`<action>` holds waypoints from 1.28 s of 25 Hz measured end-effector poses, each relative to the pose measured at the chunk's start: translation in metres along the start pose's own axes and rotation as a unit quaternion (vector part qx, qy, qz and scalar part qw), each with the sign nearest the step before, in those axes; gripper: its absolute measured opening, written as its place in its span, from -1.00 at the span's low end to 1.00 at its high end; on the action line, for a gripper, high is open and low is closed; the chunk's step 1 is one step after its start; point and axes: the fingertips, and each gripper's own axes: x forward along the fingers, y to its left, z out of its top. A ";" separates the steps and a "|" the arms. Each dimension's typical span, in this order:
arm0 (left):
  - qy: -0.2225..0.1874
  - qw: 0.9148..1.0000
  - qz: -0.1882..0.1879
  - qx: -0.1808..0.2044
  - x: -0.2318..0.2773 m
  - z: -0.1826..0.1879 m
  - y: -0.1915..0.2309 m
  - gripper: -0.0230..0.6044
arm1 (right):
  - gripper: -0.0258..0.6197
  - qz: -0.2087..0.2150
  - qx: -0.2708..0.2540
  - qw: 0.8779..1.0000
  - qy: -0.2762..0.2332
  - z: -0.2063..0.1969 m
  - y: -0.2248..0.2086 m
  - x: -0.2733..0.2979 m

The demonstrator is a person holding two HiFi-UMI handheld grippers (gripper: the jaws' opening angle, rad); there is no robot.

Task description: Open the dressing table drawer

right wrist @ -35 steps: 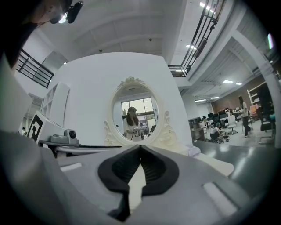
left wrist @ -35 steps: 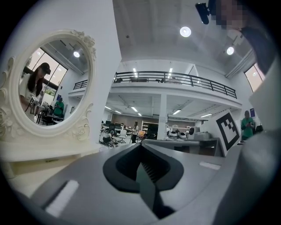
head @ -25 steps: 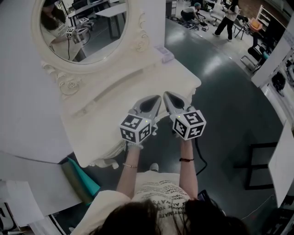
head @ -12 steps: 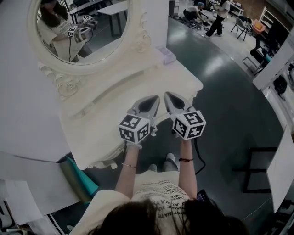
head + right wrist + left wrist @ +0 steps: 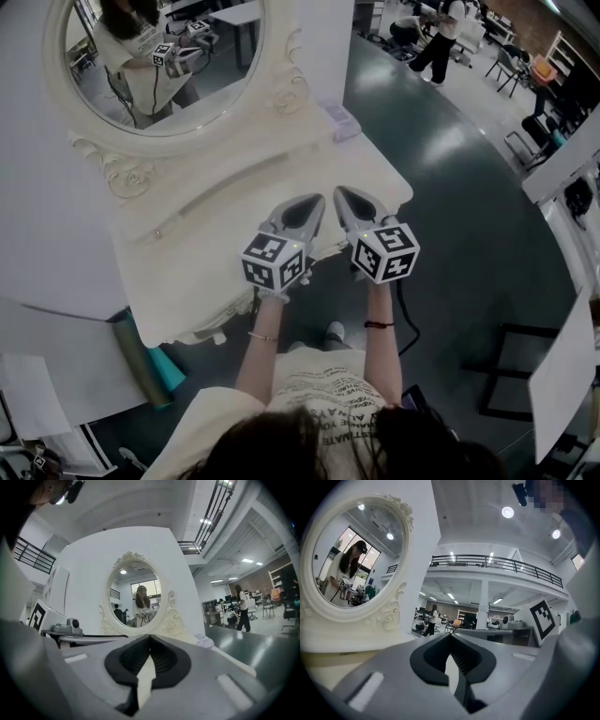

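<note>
Both tools, the left gripper (image 5: 317, 202) and the right gripper (image 5: 342, 194), have their jaws pressed together on nothing; they hang side by side, level, over the front edge of the dressing table (image 5: 216, 225). Its drawer must lie under that top, with its front and handle hidden in every view. Closed tips cannot take a handle and would likely skid off it; groping blind below the lip, they might strike the carved edge.

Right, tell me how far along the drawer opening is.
Done: nothing that shows; no drawer stands out from the dressing table. In hand: the left gripper and right gripper hang side by side over its front edge, both shut and empty. Left: reach the drawer front, hidden from here, grip it and pull.
</note>
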 end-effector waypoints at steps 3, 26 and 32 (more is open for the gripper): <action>0.000 1.000 0.011 -0.002 0.016 0.000 0.002 -0.93 | -0.91 0.010 0.000 1.000 0.004 0.002 -0.016 0.006; -0.002 0.994 0.105 -0.017 0.067 -0.016 0.016 -0.93 | -0.91 0.097 0.001 0.995 0.031 -0.008 -0.069 0.033; 0.006 0.993 0.114 -0.024 0.075 -0.022 0.027 -0.93 | -0.91 0.099 0.009 0.994 0.040 -0.015 -0.079 0.044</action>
